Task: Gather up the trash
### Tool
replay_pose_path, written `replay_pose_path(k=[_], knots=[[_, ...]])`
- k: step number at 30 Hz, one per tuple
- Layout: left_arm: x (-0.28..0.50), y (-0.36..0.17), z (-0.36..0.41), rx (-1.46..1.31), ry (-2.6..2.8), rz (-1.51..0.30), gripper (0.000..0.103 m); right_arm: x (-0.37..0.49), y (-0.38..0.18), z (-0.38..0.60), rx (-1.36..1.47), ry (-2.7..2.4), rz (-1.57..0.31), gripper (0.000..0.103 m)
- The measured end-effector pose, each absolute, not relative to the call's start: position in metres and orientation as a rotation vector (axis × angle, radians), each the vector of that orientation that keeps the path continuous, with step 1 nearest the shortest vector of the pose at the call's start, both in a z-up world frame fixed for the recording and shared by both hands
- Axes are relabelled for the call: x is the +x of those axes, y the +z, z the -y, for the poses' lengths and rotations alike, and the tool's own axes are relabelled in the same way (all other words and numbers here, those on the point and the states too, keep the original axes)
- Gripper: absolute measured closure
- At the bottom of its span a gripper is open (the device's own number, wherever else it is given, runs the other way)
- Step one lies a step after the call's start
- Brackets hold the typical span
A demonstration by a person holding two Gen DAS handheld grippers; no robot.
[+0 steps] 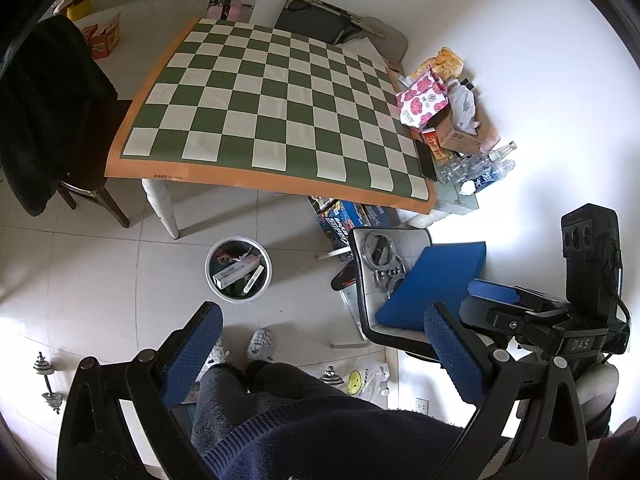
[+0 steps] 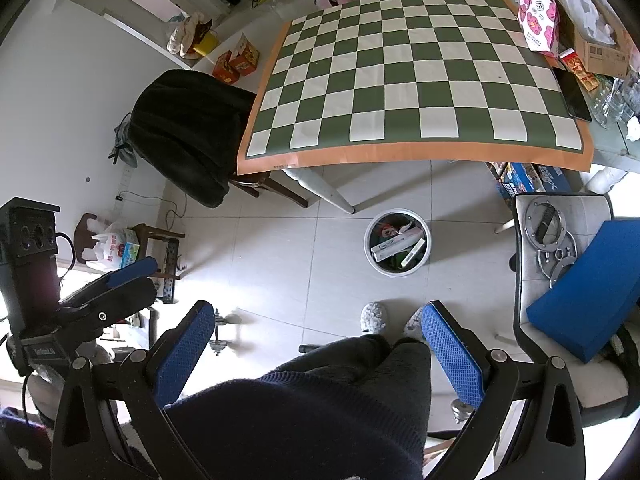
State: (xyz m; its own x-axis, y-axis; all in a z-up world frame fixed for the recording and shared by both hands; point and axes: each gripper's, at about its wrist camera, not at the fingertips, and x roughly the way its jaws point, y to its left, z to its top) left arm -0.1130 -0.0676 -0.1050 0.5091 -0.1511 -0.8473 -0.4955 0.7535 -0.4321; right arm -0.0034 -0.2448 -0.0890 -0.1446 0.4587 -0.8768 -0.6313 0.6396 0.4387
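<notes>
Both sets of tongs are hanging wide apart with nothing between their blue pads: the left tongs (image 1: 322,350) and the right tongs (image 2: 318,344) are hovering above the person's dark-trousered legs (image 2: 360,368) and grey slippers (image 2: 374,318). Just beyond the slippers, the round trash bin (image 2: 397,242) is standing on the tiled floor (image 2: 280,248), holding boxes and wrappers. Farther off, the table (image 1: 272,96) is carrying a green-and-cream checkered cloth, with bottles and packaging (image 1: 444,112) crowding its far right edge.
</notes>
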Motion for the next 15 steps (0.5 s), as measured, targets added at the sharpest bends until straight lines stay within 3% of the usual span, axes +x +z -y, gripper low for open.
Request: replay_pose_path(k=[15], knots=[[-0.1100,-0.1037,0.0695,-0.718,0.227,-1.038,0.000,-0.0015,-0.0873,0.2462,-0.146,0.954,-1.435,0.000]])
